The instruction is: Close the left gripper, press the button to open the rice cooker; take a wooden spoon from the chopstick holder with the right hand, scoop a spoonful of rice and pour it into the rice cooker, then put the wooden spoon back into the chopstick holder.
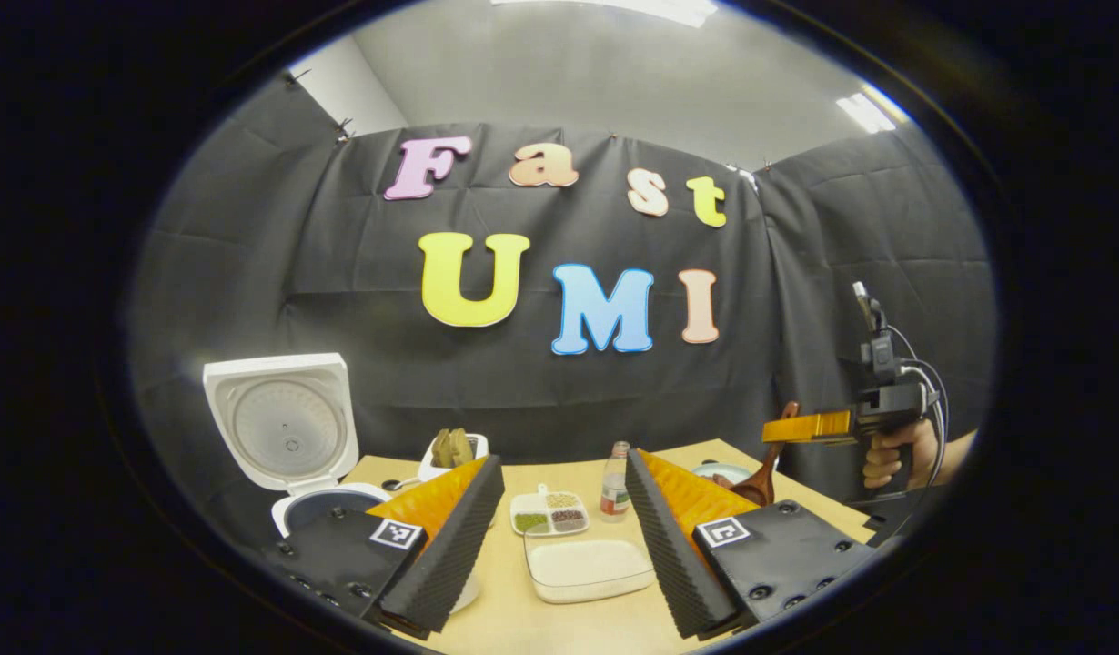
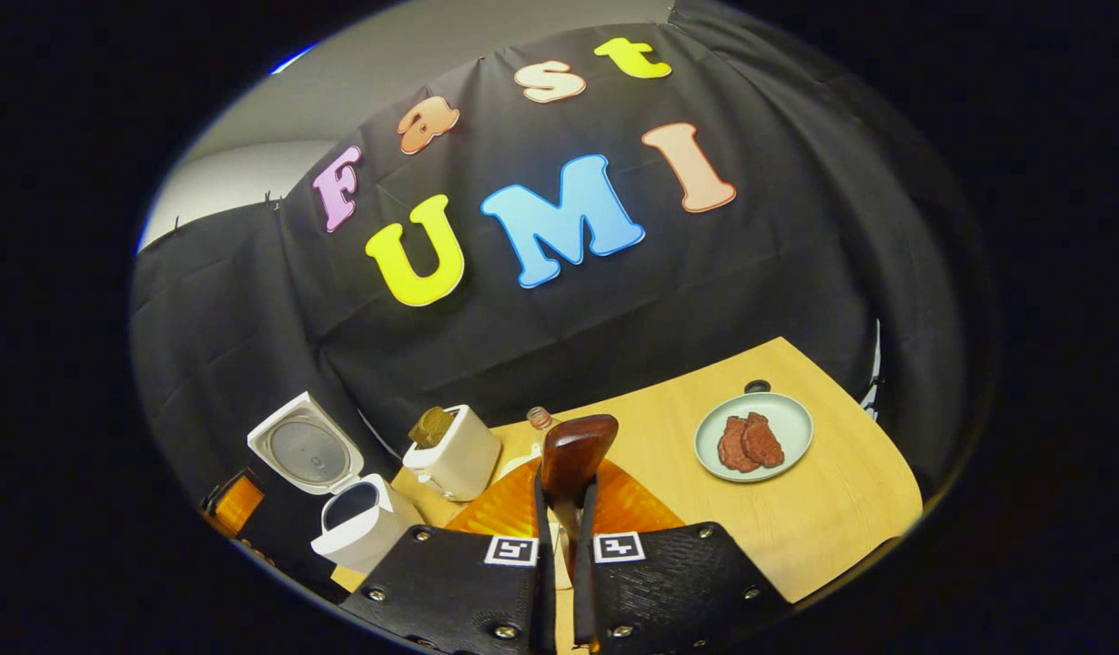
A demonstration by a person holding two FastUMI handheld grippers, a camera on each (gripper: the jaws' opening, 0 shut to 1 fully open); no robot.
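Note:
In the right gripper view my right gripper (image 2: 564, 496) is shut on the dark wooden spoon (image 2: 578, 450), whose rounded end sticks up past the fingertips. The left gripper view shows that gripper (image 1: 801, 428) held high at the far right by a hand, the spoon (image 1: 760, 487) hanging tilted from it over the table's right side. The white rice cooker (image 1: 327, 505) stands at the left with its lid (image 1: 282, 423) raised. My left gripper (image 1: 564, 459) is open above a white tray of rice (image 1: 587, 569). The cooker (image 2: 359, 523) is also at the lower left of the right gripper view.
A divided dish of grains (image 1: 549, 514) and a small bottle (image 1: 614, 491) sit behind the rice tray. A white toaster with bread (image 2: 455, 455) stands next to the cooker. A pale plate with meat (image 2: 753, 437) lies on the wooden table (image 2: 841, 509) at the right.

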